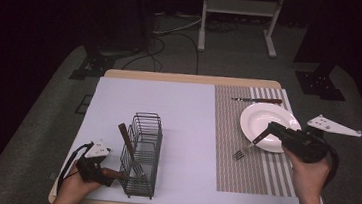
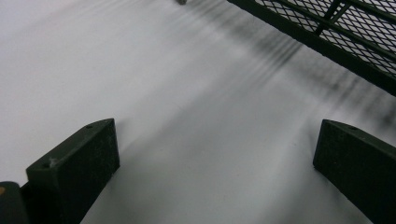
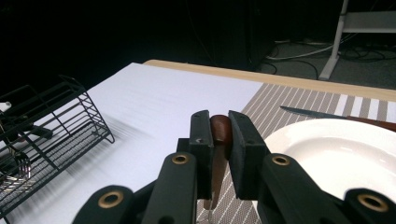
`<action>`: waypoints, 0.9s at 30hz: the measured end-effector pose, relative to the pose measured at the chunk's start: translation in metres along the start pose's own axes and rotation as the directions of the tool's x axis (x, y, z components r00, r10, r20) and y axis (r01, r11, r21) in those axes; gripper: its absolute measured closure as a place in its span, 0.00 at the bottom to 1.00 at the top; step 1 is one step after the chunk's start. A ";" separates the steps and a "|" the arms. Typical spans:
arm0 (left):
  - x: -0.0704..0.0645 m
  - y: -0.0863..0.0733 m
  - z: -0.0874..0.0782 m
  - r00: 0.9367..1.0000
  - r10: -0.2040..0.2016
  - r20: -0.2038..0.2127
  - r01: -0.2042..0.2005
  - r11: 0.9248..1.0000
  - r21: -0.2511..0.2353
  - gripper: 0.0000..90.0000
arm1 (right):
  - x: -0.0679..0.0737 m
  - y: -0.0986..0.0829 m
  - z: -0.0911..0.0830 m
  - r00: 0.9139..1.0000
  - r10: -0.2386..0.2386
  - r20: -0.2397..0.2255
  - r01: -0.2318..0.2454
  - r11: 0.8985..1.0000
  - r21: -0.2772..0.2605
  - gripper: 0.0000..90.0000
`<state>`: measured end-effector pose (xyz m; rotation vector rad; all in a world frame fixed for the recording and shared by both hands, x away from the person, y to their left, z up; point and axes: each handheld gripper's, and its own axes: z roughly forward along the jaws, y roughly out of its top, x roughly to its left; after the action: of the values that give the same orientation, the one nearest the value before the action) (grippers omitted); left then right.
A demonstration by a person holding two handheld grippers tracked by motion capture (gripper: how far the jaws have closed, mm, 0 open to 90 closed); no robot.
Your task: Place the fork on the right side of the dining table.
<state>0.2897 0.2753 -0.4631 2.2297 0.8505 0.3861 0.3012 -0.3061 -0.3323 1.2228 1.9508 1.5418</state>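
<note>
A wooden table [image 1: 191, 78] carries a large white sheet [image 1: 148, 104] over its left and middle, and a striped grey placemat [image 1: 234, 157] on the right, its edge touching the sheet. A black wire rack [image 1: 141, 151] stands on the sheet near the front left. On the placemat lie a white plate [image 1: 262, 121] and, beyond it, a brown-handled knife [image 1: 257, 100]

Glossy plate [image 1: 267, 121] (wire rack [image 1: 141, 153] matt)

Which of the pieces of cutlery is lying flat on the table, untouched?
The brown-handled table knife beyond the white plate. The brown-handled fork is in the right gripper, another fork leans in the black wire rack.
</note>
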 end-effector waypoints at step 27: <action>0.000 0.000 0.000 1.000 0.002 0.000 -0.002 1.000 0.001 0.00 | -0.003 -0.012 -0.010 0.988 -0.052 0.148 0.047 0.998 0.035 0.82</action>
<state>0.2898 0.2754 -0.4631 2.2311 0.8490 0.3865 0.2907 -0.3151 -0.3406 1.2542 1.9016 1.3592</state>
